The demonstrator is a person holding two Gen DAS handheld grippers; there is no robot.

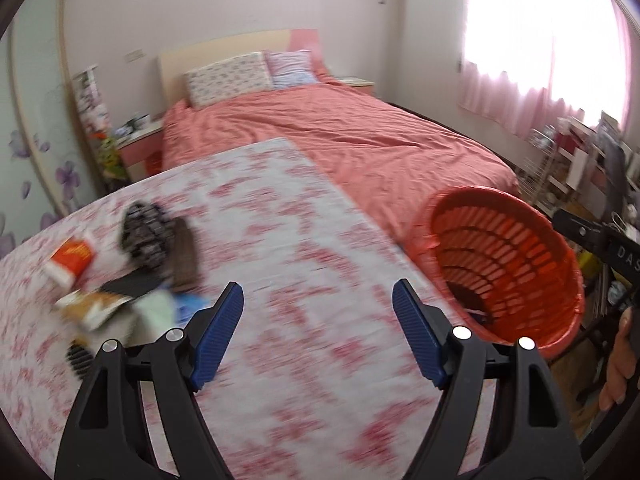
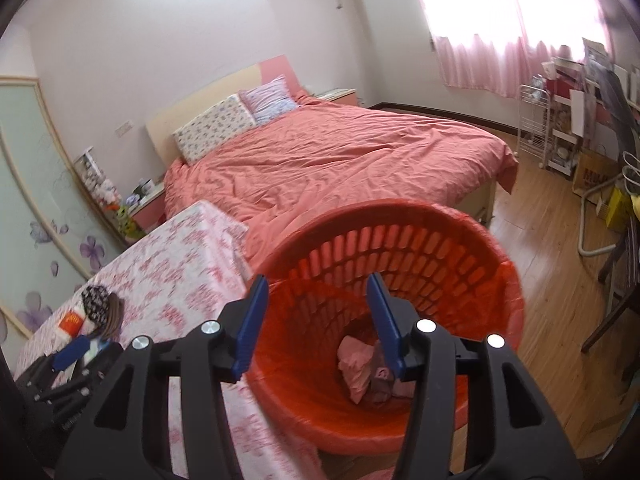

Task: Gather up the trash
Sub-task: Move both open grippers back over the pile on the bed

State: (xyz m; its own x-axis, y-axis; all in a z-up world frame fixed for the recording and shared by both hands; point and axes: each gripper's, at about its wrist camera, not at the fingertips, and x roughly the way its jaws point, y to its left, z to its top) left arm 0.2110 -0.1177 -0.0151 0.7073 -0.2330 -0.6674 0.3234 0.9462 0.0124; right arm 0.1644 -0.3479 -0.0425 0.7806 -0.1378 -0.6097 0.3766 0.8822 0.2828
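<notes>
**Both grippers empty; crumpled trash lies in the orange basket**

Left gripper (image 1: 318, 300): jaws stand wide apart with nothing between the blue pads. It is held over the table (image 1: 312, 240), which carries a white cloth with a red floral print. The left wrist view is blurred near the table.

Right gripper (image 2: 318, 300): jaws parted, pads clear of any object. It points down into the mouth of the orange basket (image 2: 440, 240).

Basket: a slotted plastic bin lined with a red bag, standing just beside the table's right edge, between the table and the bed (image 2: 340, 160). Crumpled pink trash (image 2: 356, 368) lies at its bottom.

Remaining items: a pile of litter (image 1: 132, 264) sits on the left part of the table, well apart from the basket. It includes an orange-and-white carton (image 1: 70, 260), a dark patterned piece (image 1: 144, 236), a brown flat piece (image 1: 186, 256) and a tan wrapper (image 1: 92, 306); finer detail cannot be made out through the blur.

A hand (image 1: 620, 360) shows at the right edge of the left wrist view, holding the other gripper's handle.
</notes>
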